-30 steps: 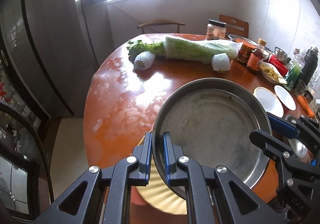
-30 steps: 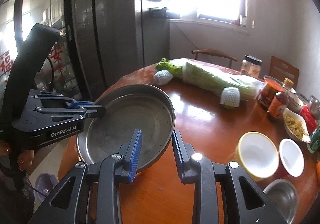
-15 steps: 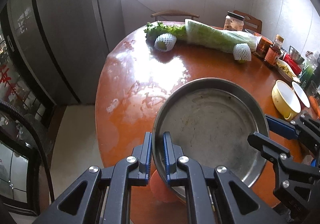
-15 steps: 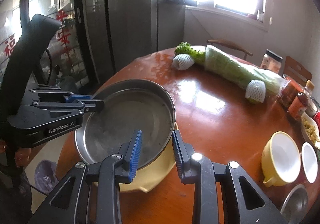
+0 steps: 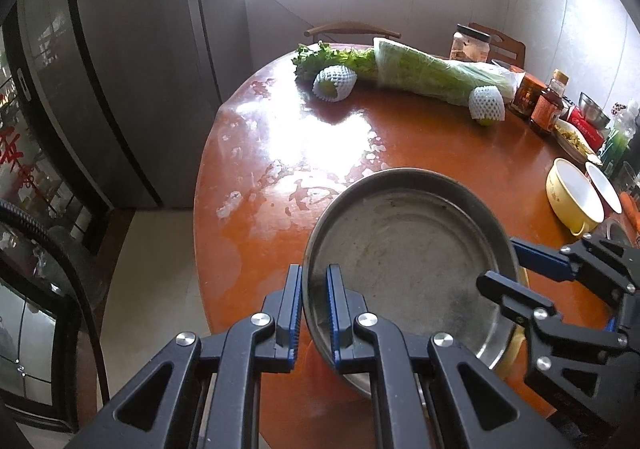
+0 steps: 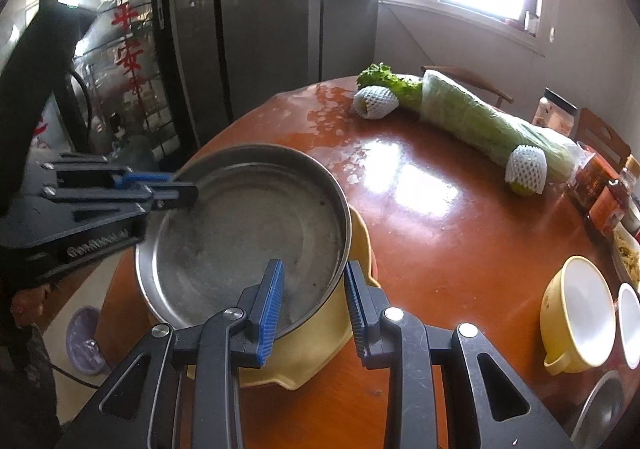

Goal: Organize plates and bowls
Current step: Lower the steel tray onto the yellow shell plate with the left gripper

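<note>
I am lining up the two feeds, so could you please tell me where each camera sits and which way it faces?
Left wrist: on the left gripper, facing across the table toward the window; right gripper at right.
Right wrist: on the right gripper, facing the fridge and window; left gripper at left.
Shared: the metal pan over a yellow dish.

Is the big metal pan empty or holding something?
Empty: the metal pan shows only its bare, scuffed bottom, with the left gripper clamped on its rim.
</note>
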Action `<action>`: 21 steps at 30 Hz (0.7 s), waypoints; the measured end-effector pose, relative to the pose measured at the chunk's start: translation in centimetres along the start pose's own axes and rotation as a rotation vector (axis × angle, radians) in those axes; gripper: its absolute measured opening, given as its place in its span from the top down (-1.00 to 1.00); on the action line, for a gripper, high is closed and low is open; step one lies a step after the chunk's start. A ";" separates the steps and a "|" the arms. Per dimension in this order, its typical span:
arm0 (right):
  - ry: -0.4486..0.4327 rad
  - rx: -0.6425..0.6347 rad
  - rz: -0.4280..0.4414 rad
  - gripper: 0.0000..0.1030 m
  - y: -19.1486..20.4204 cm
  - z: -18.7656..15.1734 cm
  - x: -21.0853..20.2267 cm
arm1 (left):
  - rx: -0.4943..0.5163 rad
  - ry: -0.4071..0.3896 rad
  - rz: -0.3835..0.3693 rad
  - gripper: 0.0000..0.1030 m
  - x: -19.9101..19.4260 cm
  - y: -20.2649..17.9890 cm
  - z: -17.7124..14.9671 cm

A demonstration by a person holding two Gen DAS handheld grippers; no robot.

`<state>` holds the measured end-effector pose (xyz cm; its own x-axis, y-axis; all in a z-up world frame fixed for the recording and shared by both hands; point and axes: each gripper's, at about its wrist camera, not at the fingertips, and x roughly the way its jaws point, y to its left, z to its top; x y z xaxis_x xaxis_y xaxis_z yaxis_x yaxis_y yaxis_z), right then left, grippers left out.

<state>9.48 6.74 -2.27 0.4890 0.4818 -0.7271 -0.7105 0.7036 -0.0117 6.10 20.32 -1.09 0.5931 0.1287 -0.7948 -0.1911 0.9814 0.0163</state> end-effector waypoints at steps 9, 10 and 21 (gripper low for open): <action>0.024 -0.019 -0.024 0.35 0.2 -0.3 0.7 | 0.022 0.013 0.008 0.80 0.2 -0.5 -0.7; 0.025 -0.025 -0.026 0.35 0.3 -0.4 0.7 | 0.019 0.011 0.007 0.79 0.2 -0.5 -0.8; 0.017 -0.050 -0.045 0.32 0.6 -0.6 0.6 | 0.002 0.000 0.001 0.79 0.0 -0.4 -1.2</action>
<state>9.02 7.15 -3.19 0.5127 0.4413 -0.7365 -0.7127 0.6971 -0.0785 5.25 19.73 -1.84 0.5926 0.1297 -0.7950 -0.1900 0.9816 0.0185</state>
